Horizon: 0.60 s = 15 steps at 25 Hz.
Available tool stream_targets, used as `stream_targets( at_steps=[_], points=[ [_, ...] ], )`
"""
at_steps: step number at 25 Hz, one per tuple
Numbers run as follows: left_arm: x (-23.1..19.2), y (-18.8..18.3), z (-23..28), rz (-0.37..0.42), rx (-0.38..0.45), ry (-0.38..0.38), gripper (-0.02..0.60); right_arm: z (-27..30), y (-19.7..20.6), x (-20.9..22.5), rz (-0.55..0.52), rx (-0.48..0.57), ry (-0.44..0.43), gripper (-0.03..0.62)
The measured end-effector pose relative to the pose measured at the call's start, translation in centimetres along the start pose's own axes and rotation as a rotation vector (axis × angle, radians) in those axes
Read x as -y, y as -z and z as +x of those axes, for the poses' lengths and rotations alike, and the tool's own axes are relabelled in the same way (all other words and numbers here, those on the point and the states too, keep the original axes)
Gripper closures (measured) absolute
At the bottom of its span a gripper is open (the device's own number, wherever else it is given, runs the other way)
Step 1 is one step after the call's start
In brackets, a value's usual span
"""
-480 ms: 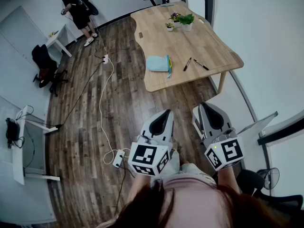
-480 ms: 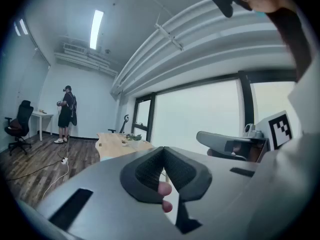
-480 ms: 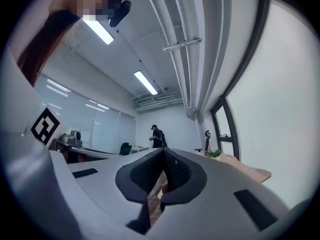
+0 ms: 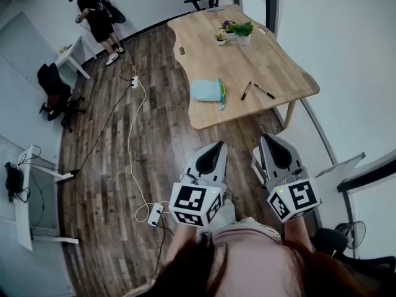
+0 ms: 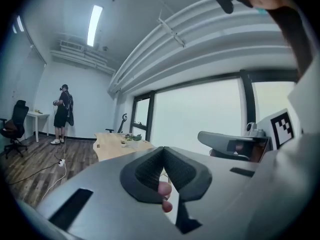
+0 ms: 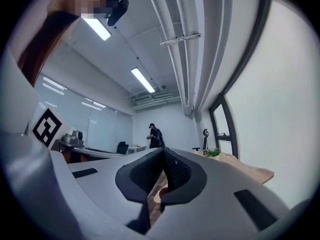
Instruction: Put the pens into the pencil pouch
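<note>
Head view: your left gripper (image 4: 215,150) and right gripper (image 4: 270,142) hang side by side over the wood floor (image 4: 161,141), short of the surface (image 4: 272,64). On it, the light-blue pencil pouch (image 4: 206,90); to its right, apart from it, one black pen (image 4: 246,90) and a second black pen (image 4: 264,91).
Left gripper view: jaws closed together, nothing between.
Right gripper view: jaws closed, empty.

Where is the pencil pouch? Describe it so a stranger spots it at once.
Find the wooden table across the room. Near its closest edge, left of two dark pens, lies the pencil pouch. It alone is soft, flat and light blue.
</note>
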<state>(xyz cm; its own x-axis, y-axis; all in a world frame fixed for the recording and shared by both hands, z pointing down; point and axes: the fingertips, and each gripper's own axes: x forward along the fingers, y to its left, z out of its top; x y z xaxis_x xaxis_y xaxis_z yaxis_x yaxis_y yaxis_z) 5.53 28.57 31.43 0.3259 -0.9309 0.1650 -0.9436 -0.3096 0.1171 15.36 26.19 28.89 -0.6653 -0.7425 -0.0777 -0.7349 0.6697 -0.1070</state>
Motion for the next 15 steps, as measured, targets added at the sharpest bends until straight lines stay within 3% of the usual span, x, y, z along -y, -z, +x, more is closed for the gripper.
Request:
stream_targets(
  at_steps=[15],
  points=[
    [-7.5, -0.9, 6.7, -0.008, -0.023, 0.069, 0.580, 9.4, 1.3, 1.6, 0.008, -0.008, 0.060, 0.594]
  ],
)
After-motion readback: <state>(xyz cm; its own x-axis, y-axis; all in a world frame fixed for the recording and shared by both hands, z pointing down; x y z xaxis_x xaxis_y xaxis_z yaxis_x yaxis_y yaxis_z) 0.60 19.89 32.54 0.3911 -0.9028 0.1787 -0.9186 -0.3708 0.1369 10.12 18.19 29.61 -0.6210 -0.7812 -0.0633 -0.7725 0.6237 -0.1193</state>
